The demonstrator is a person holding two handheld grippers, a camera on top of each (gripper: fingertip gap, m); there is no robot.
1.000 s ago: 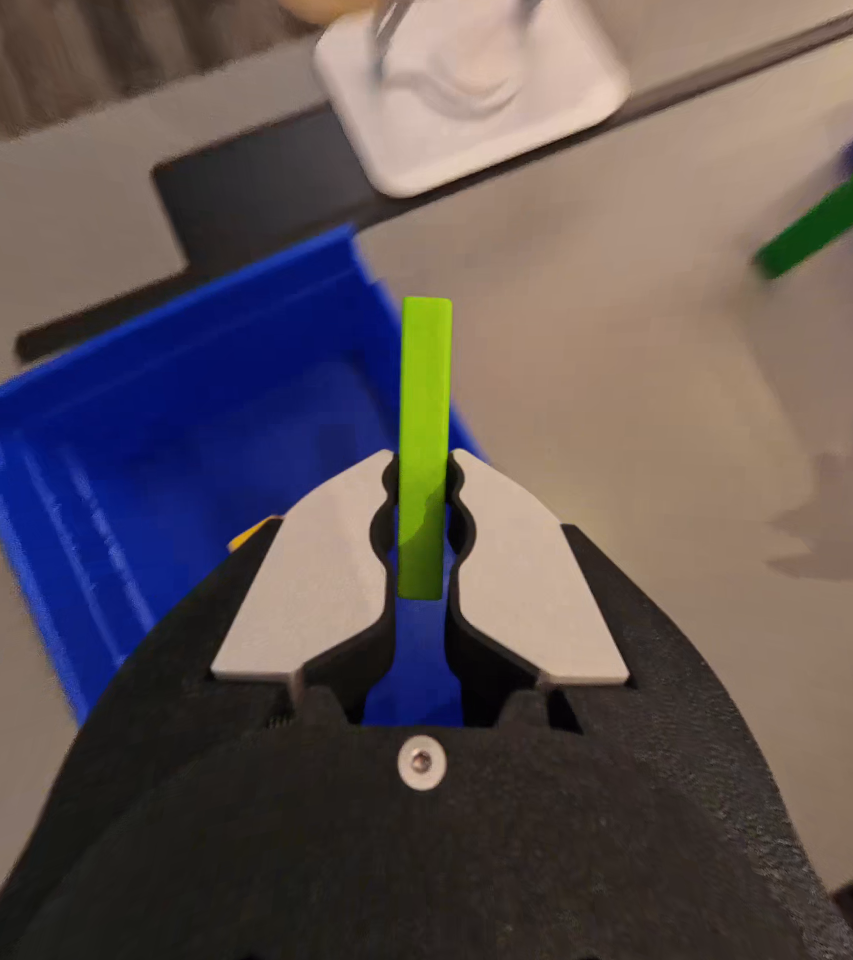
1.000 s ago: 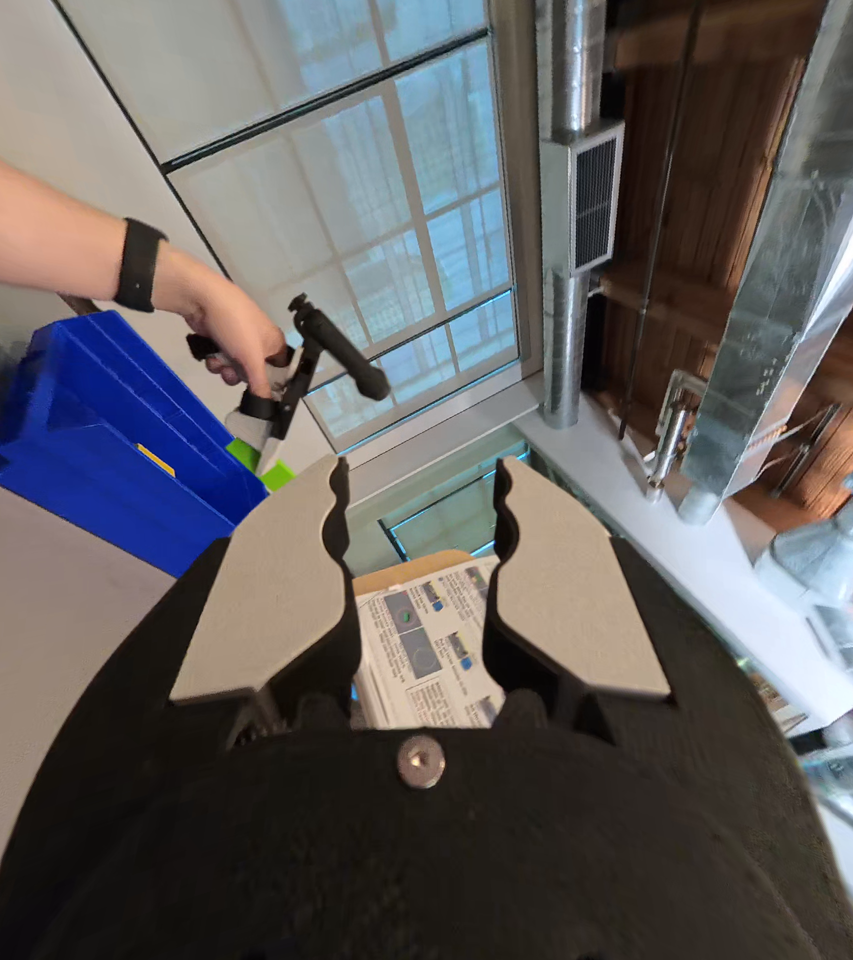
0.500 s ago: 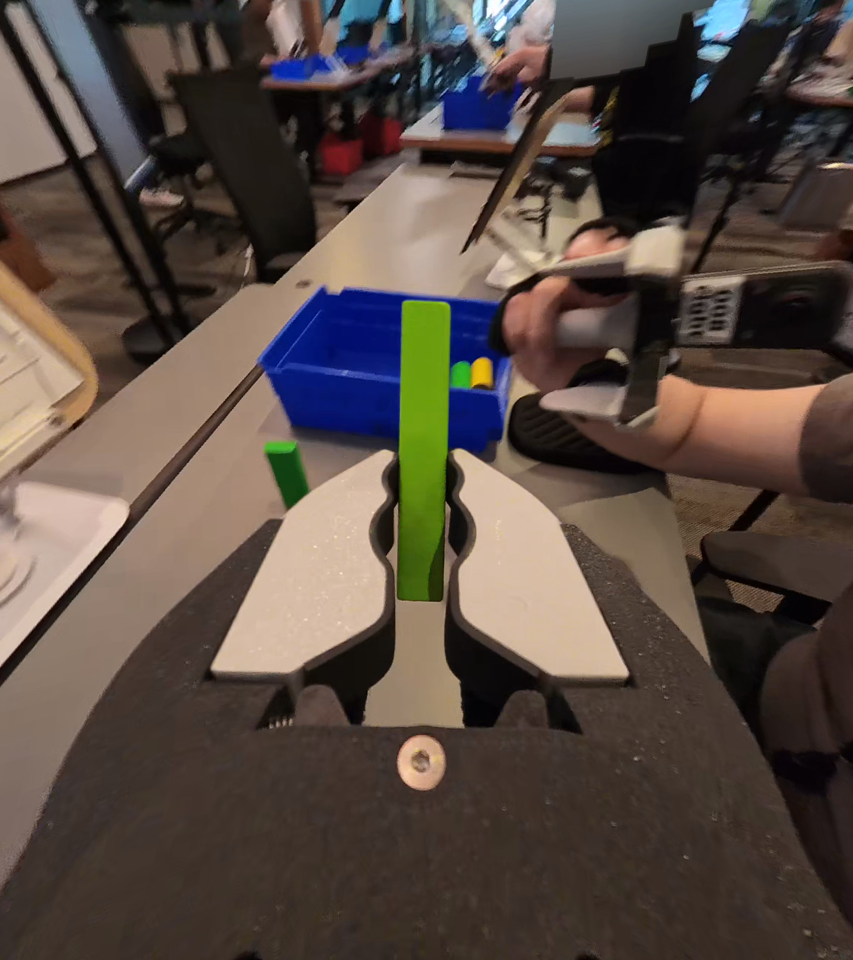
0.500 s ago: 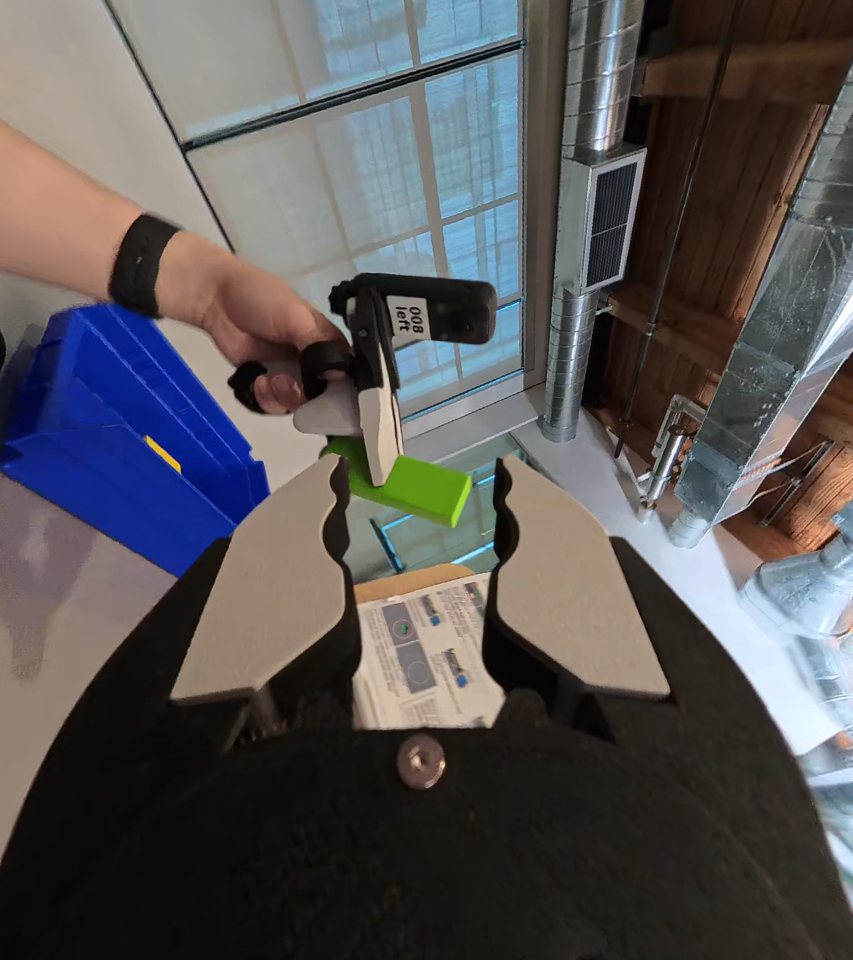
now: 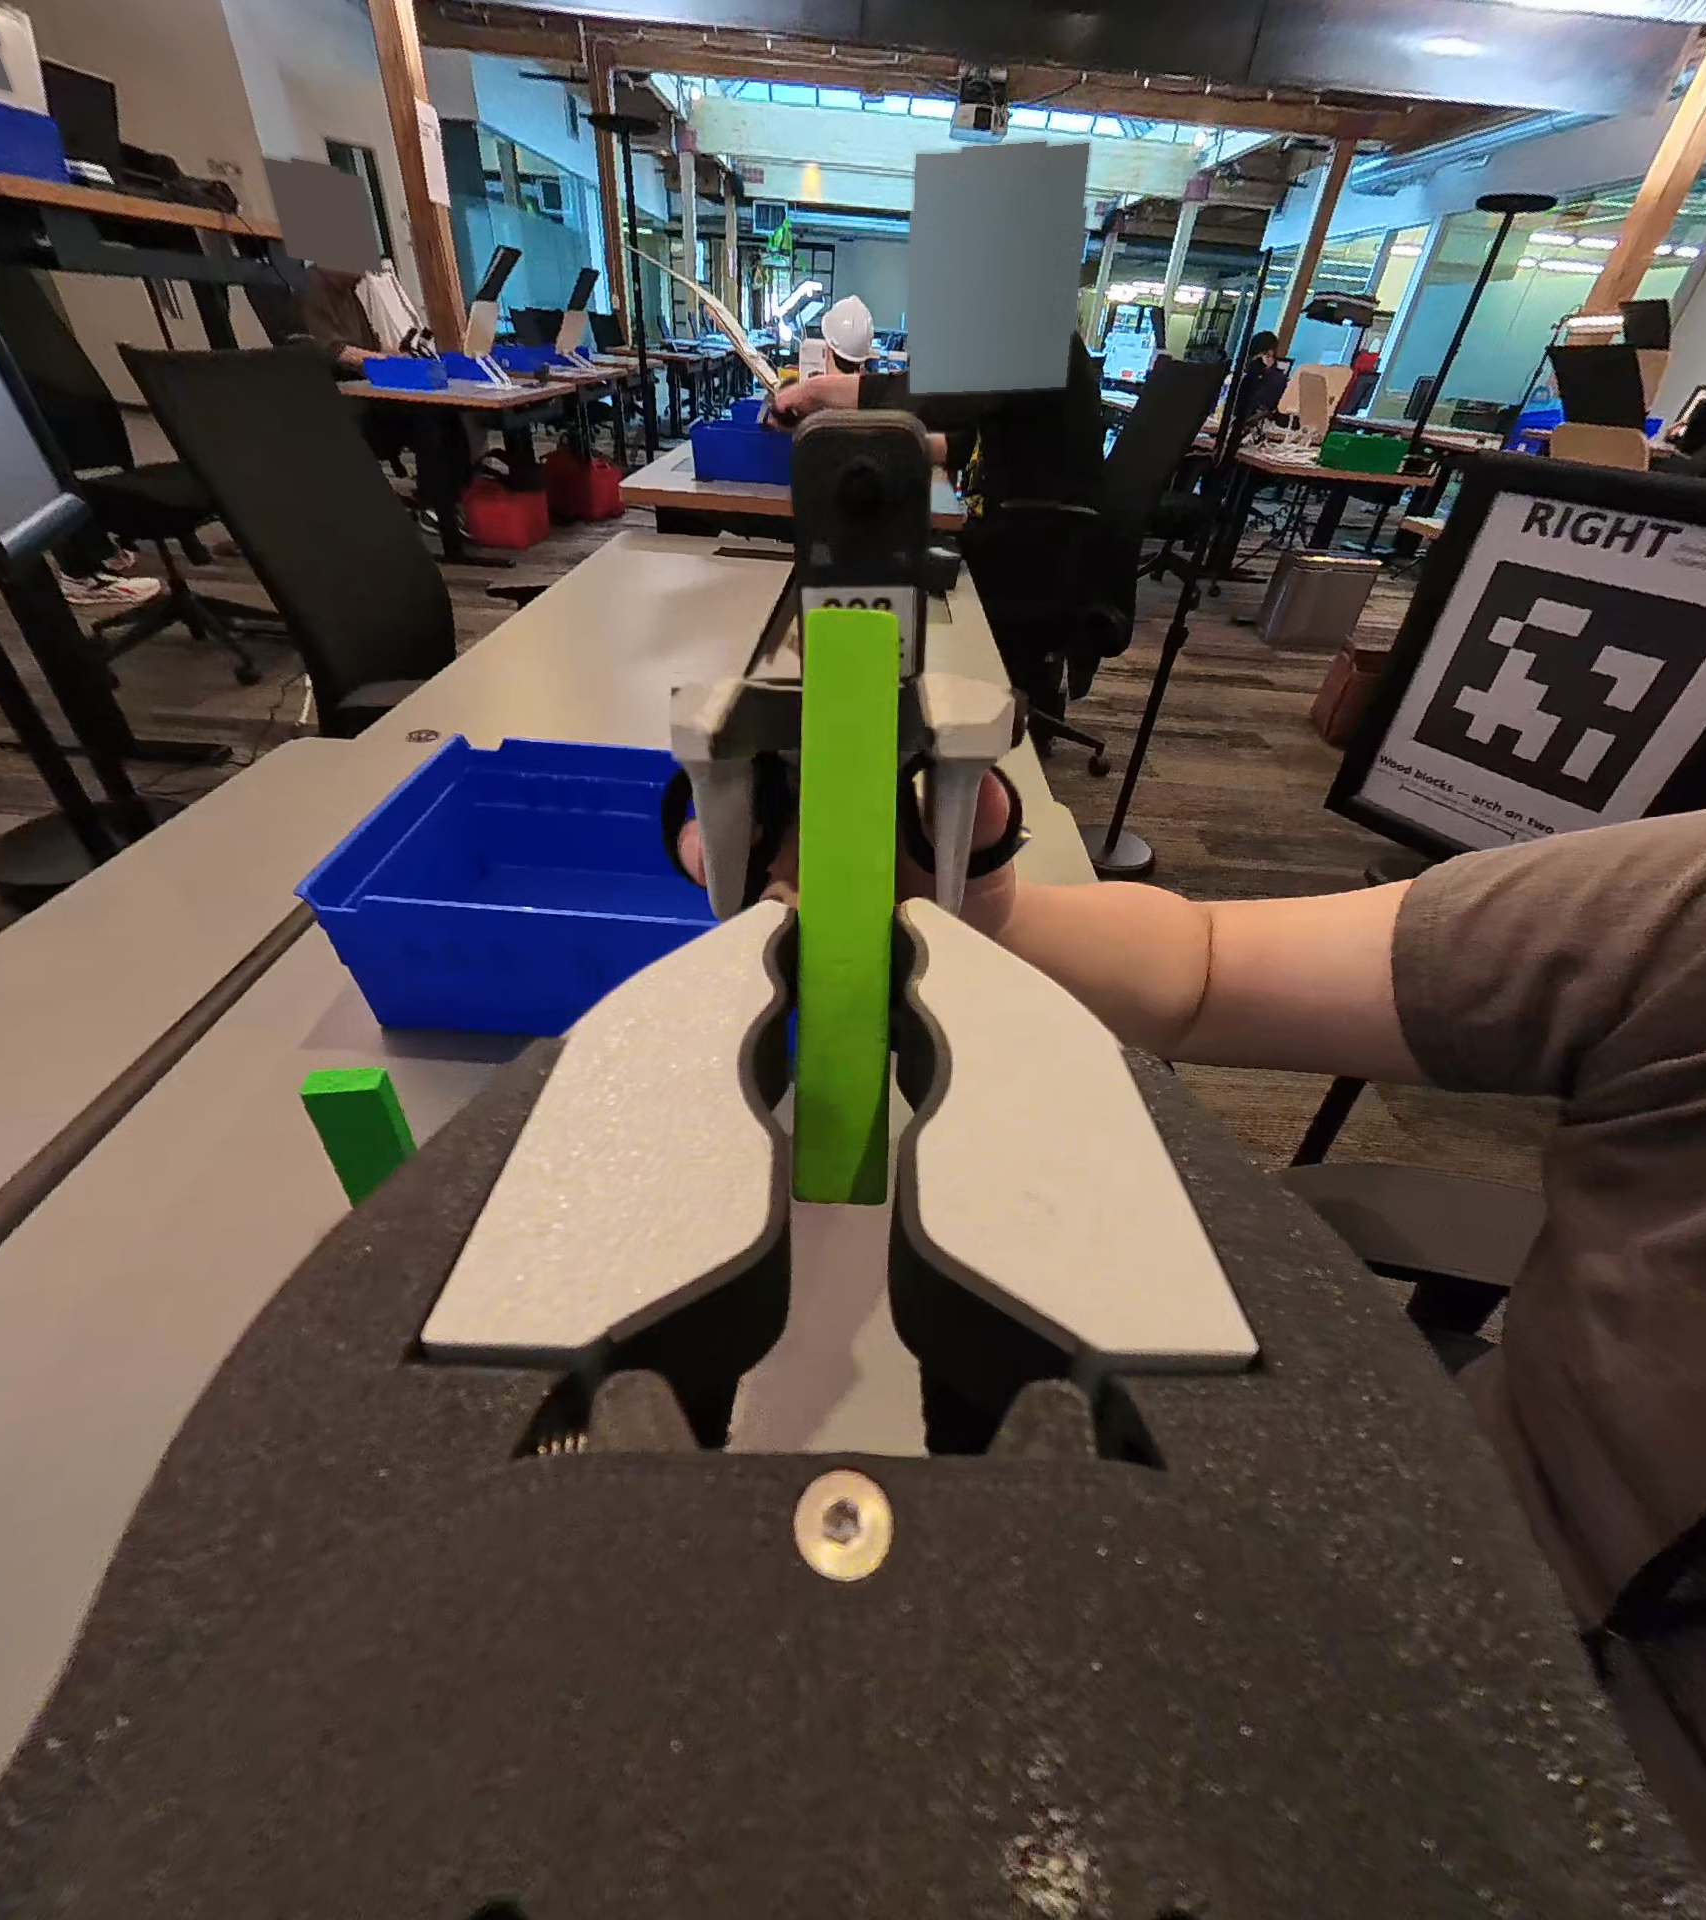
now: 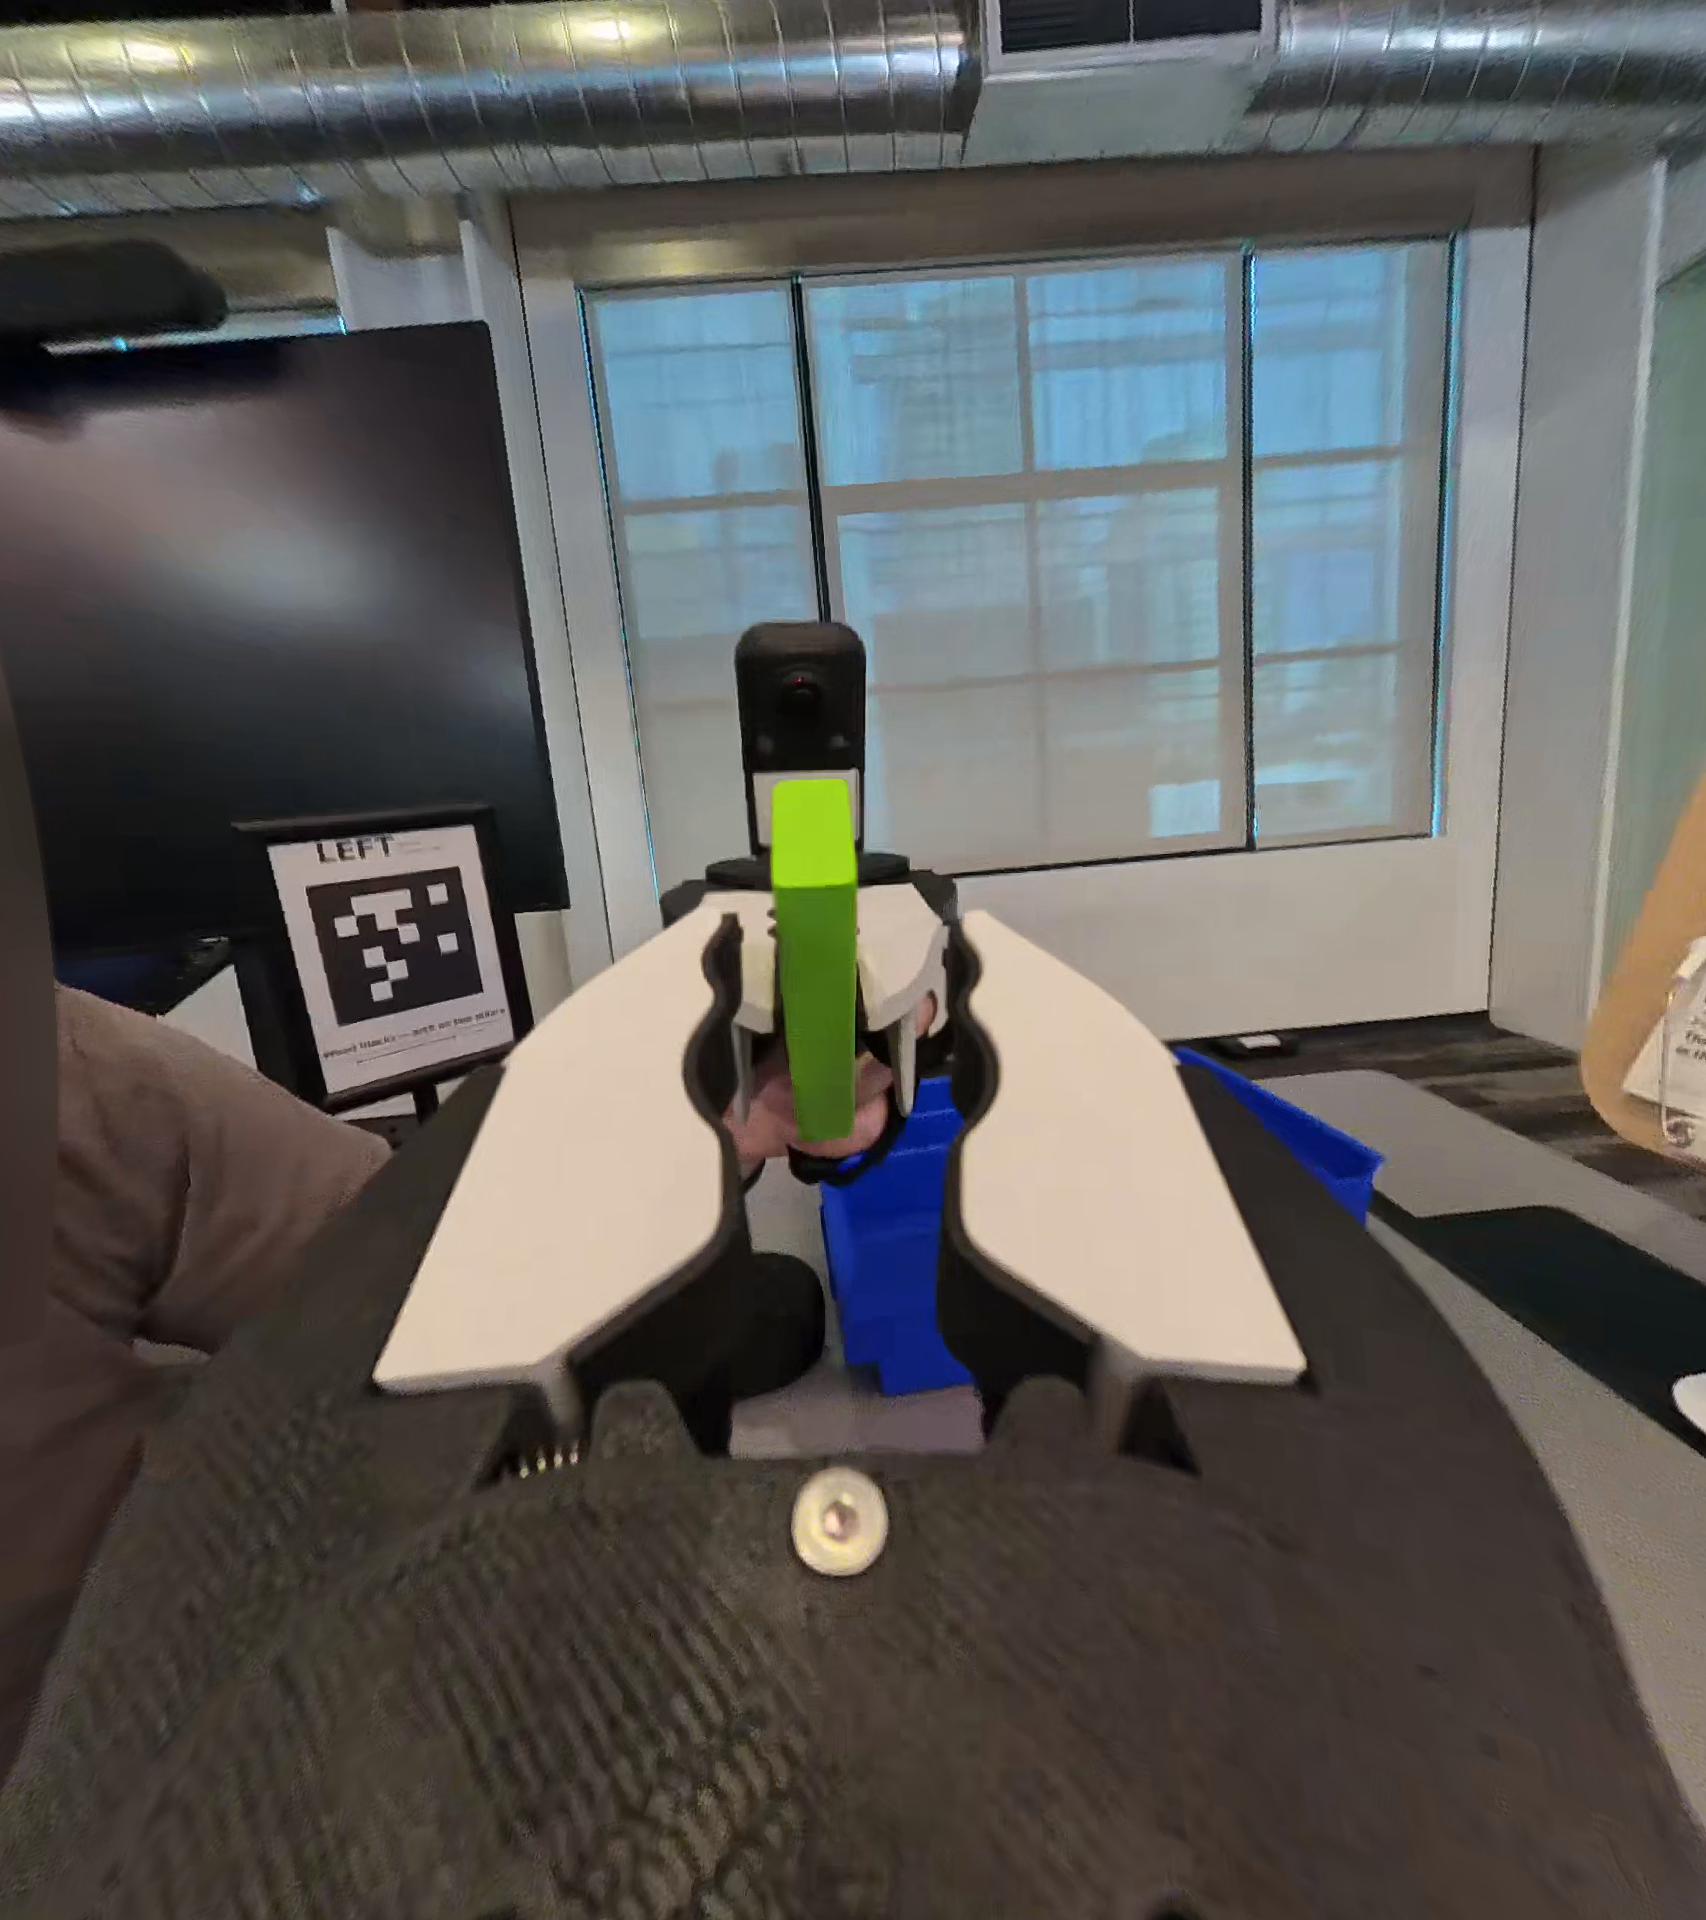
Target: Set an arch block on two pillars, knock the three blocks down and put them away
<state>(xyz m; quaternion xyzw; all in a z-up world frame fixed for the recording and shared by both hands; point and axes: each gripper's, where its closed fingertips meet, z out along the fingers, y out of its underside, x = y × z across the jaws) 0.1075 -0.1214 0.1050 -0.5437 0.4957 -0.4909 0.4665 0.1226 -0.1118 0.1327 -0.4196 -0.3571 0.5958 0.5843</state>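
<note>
Left tongs [image 5: 844, 1049]: clamping the flat lime-green wooden block [image 5: 846, 894], long axis running up frame centre.
Right tongs [image 6: 844, 1039]: gaping, gripping nothing, facing that block head-on, nearest it.
Dark-green wooden pillar [image 5: 357, 1132]: standing lower left on the grey bench [image 5: 101, 1091].
Blue plastic bin [image 5: 516, 894]: sitting behind the pillar.
Writing: marker placards, not quoted.

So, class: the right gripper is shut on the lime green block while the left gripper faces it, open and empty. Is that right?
No, the sides are swapped. The left wrist view shows the left gripper shut on the lime green block, and the right gripper faces it, open and empty. The right wrist view confirms this.
</note>
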